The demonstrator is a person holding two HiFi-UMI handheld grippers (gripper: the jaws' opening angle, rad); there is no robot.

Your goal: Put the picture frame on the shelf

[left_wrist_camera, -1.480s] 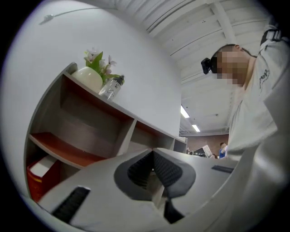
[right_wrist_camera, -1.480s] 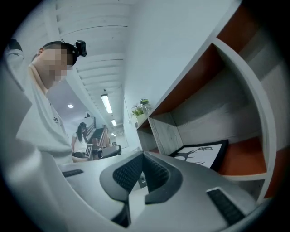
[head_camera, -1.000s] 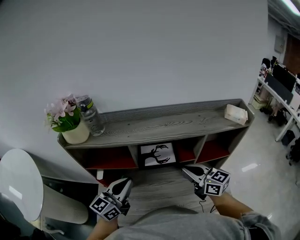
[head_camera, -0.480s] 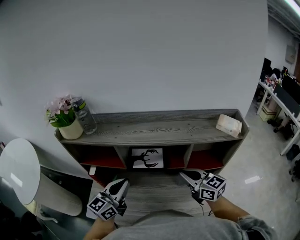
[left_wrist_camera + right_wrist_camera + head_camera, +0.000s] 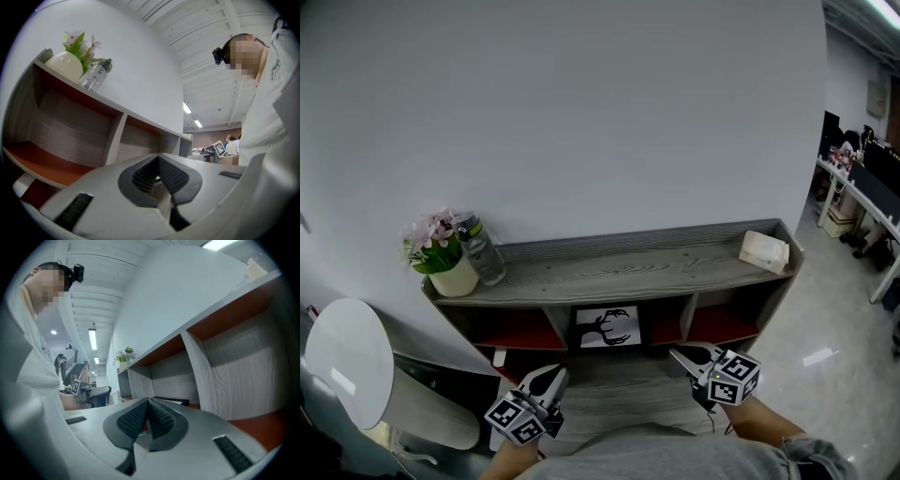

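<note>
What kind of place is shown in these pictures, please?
Most likely an office or workroom: desks with screens stand at the far right, and a low wooden shelf against a bare white wall holds a flower pot and a bottle.

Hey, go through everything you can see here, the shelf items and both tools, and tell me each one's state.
Black picture frame with deer silhouette: standing in the middle compartment of the grey wooden shelf.
White pot of pink flowers: upright, shelf top, left end.
Clear bottle: upright, capped, beside the pot.
Beige box: lying on shelf top, right end.
Left tool: shut, empty.
Right tool: shut, empty.
</note>
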